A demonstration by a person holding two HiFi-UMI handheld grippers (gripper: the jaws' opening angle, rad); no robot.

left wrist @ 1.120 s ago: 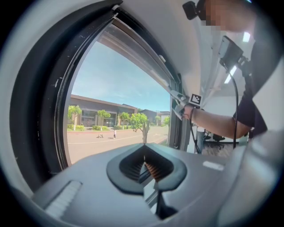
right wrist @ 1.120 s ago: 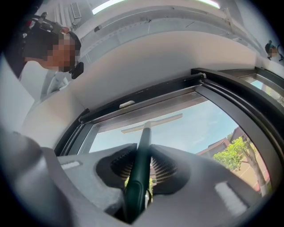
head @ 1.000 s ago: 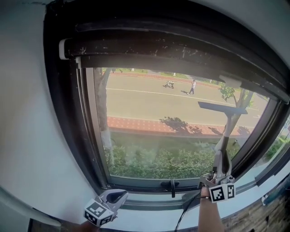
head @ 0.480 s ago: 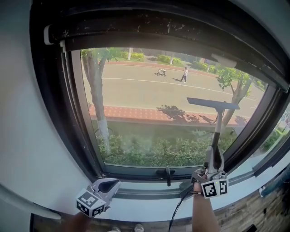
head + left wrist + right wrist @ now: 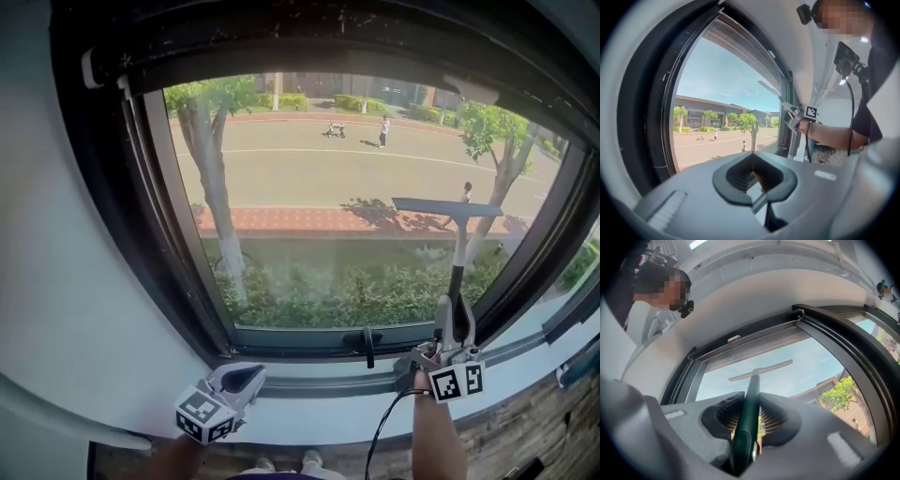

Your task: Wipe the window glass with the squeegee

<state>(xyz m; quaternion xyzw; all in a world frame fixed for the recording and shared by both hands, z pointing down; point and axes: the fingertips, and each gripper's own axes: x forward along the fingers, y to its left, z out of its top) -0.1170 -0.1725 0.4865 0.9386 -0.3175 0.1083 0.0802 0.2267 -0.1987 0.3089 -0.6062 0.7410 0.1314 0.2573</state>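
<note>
The left claw [image 5: 246, 378], narrowly parted and empty, hangs low at the sill [image 5: 319, 422]. The right claw [image 5: 455, 345] clamps the squeegee [image 5: 457, 253] by its handle end, blade raised at the right side of the window glass [image 5: 309, 187]. Held so far from the blade, the handle could twist and leave streaks.

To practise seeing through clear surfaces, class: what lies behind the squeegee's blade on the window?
Through the window glass, behind the squeegee held in the right tongs: red brick pavement with tree shadows. The blade hides a thin strip of pavement.

One squeegee [image 5: 457, 267], one window [image 5: 309, 187], two claws: left claw [image 5: 246, 379], right claw [image 5: 455, 325]
</note>
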